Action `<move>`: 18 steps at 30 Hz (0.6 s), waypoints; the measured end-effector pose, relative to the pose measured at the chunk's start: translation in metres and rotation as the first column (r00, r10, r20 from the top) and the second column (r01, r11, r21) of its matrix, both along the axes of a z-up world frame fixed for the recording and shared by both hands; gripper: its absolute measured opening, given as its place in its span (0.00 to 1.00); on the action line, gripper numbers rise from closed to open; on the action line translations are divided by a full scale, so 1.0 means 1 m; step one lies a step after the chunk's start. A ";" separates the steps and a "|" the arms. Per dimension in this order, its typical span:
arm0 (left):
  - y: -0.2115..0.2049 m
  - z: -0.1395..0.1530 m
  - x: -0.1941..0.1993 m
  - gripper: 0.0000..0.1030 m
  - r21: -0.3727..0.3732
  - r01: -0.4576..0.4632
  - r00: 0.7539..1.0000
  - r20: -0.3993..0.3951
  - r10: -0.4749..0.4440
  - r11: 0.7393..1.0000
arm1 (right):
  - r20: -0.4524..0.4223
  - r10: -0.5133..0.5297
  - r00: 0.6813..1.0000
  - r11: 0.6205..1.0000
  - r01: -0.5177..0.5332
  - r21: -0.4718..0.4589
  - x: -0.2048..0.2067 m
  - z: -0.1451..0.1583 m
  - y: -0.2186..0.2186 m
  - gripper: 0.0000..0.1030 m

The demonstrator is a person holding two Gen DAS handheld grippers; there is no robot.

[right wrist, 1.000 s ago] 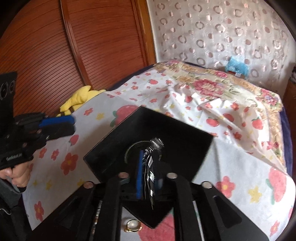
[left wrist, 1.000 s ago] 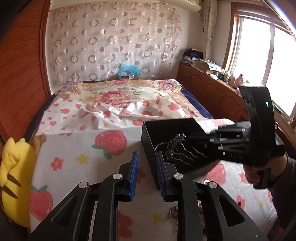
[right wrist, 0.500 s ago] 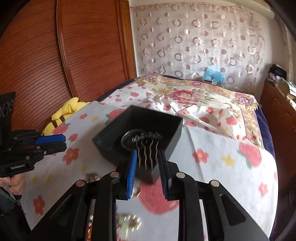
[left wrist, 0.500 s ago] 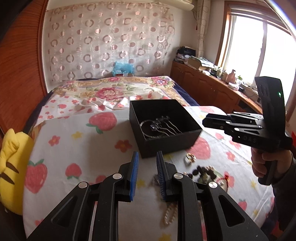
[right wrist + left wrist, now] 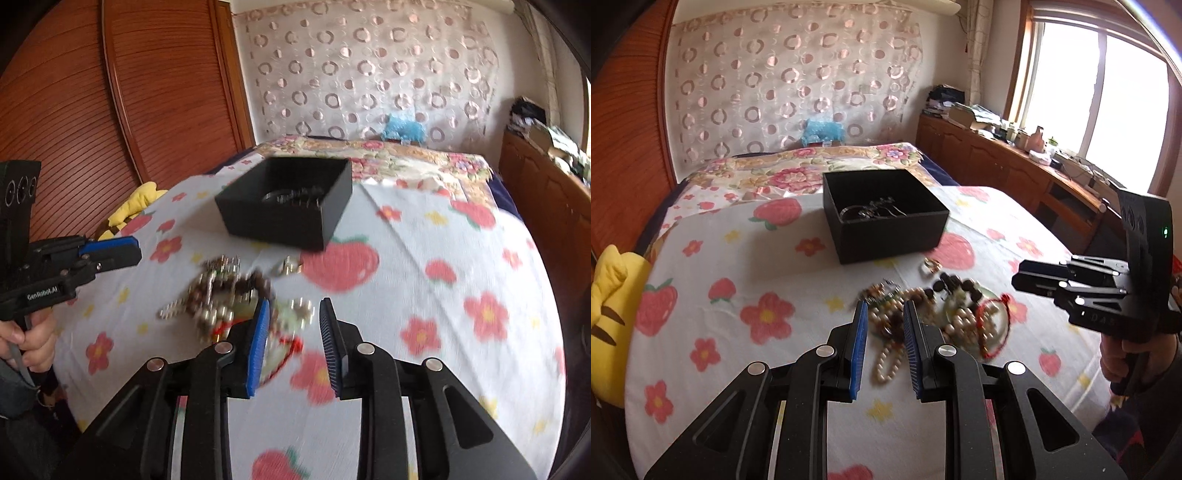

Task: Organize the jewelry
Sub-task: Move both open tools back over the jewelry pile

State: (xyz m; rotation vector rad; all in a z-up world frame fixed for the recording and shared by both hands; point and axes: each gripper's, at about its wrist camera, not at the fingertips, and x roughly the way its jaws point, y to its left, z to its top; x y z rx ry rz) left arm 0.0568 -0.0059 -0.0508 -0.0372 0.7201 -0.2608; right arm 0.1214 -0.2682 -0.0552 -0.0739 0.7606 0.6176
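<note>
A black open box (image 5: pixel 886 216) (image 5: pixel 286 205) stands on the flowered sheet with a silver hair comb and a bangle (image 5: pixel 873 211) lying inside. A loose pile of jewelry (image 5: pixel 934 310) (image 5: pixel 229 295) lies on the sheet in front of the box: bead strings, dark beads, a red cord bracelet (image 5: pixel 993 328), a small ring (image 5: pixel 931 265). My left gripper (image 5: pixel 885 325) is open and empty, just above the near edge of the pile. My right gripper (image 5: pixel 295 321) is open and empty, over the pile's right side; it also shows in the left wrist view (image 5: pixel 1027 275).
A yellow plush toy (image 5: pixel 609 317) lies at the bed's left edge. A wooden headboard wall (image 5: pixel 110 92) is to the left, a wooden cabinet (image 5: pixel 1015 170) with clutter along the right under the window. A folded floral quilt (image 5: pixel 798 173) lies behind the box.
The right gripper let go of the silver comb into the box, opened and drew back toward the pile. Both grippers pulled away from the box; the left gripper has opened wider.
</note>
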 end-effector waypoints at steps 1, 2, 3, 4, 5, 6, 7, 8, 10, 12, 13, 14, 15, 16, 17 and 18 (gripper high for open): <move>-0.002 -0.002 -0.002 0.18 0.004 0.004 1.000 -0.003 -0.004 1.000 | -0.008 -0.003 1.000 1.000 0.003 0.003 -0.003 -0.004 -0.001 0.30; -0.004 -0.004 -0.003 0.18 0.008 0.011 1.000 -0.008 -0.010 1.000 | -0.012 -0.006 1.000 1.000 0.006 0.000 -0.004 -0.007 -0.002 0.30; -0.006 -0.005 -0.004 0.18 0.009 0.016 1.000 -0.013 -0.015 1.000 | -0.015 -0.008 1.000 1.000 0.008 -0.003 -0.005 -0.009 -0.001 0.30; -0.008 -0.007 -0.005 0.18 0.011 0.022 1.000 -0.022 -0.022 1.000 | -0.022 -0.012 1.000 1.000 0.011 -0.005 -0.005 -0.012 -0.001 0.30; -0.011 -0.010 -0.006 0.18 0.013 0.030 0.999 -0.031 -0.029 0.999 | -0.029 -0.014 0.999 1.000 0.014 -0.005 -0.005 -0.015 -0.001 0.30; -0.014 -0.011 -0.006 0.18 0.014 0.037 0.999 -0.036 -0.036 0.999 | -0.032 -0.016 0.999 1.000 0.015 -0.006 -0.006 -0.017 0.000 0.30; -0.017 -0.013 -0.006 0.19 0.015 0.046 0.998 -0.043 -0.046 0.999 | -0.031 -0.016 0.999 1.000 0.016 -0.008 -0.006 -0.017 0.001 0.30; -0.020 -0.015 -0.006 0.19 0.014 0.054 0.997 -0.051 -0.053 0.998 | -0.026 -0.017 1.000 1.000 0.017 -0.013 -0.008 -0.018 0.002 0.30; -0.025 -0.018 -0.006 0.19 0.012 0.067 0.996 -0.063 -0.066 0.998 | -0.027 -0.022 0.999 1.000 0.021 -0.014 -0.012 -0.019 0.001 0.30; -0.033 -0.018 -0.004 0.19 0.019 0.081 0.994 -0.070 -0.079 0.997 | -0.021 -0.031 0.999 0.999 0.030 -0.021 -0.015 -0.020 -0.001 0.30; -0.037 -0.019 -0.003 0.19 0.022 0.087 0.994 -0.071 -0.085 0.996 | -0.018 -0.035 0.999 0.999 0.034 -0.024 -0.017 -0.020 -0.003 0.30; -0.040 -0.020 -0.002 0.19 0.023 0.091 0.993 -0.072 -0.089 0.996 | -0.017 -0.041 0.999 0.999 0.040 -0.025 -0.019 -0.021 -0.005 0.30; -0.044 -0.021 0.000 0.19 0.027 0.098 0.992 -0.076 -0.096 0.995 | -0.020 -0.042 0.999 0.999 0.042 -0.021 -0.020 -0.022 -0.007 0.30; -0.047 -0.023 0.002 0.19 0.030 0.103 0.992 -0.081 -0.101 0.994 | -0.022 -0.044 0.999 0.999 0.043 -0.019 -0.021 -0.024 -0.009 0.30; -0.050 -0.024 0.004 0.19 0.033 0.108 0.991 -0.089 -0.105 0.994 | -0.022 -0.047 0.999 0.999 0.047 -0.019 -0.022 -0.025 -0.010 0.30; -0.051 -0.026 0.007 0.19 0.035 0.110 0.990 -0.094 -0.107 0.993 | -0.020 -0.050 0.999 0.999 0.050 -0.013 -0.024 -0.025 -0.011 0.30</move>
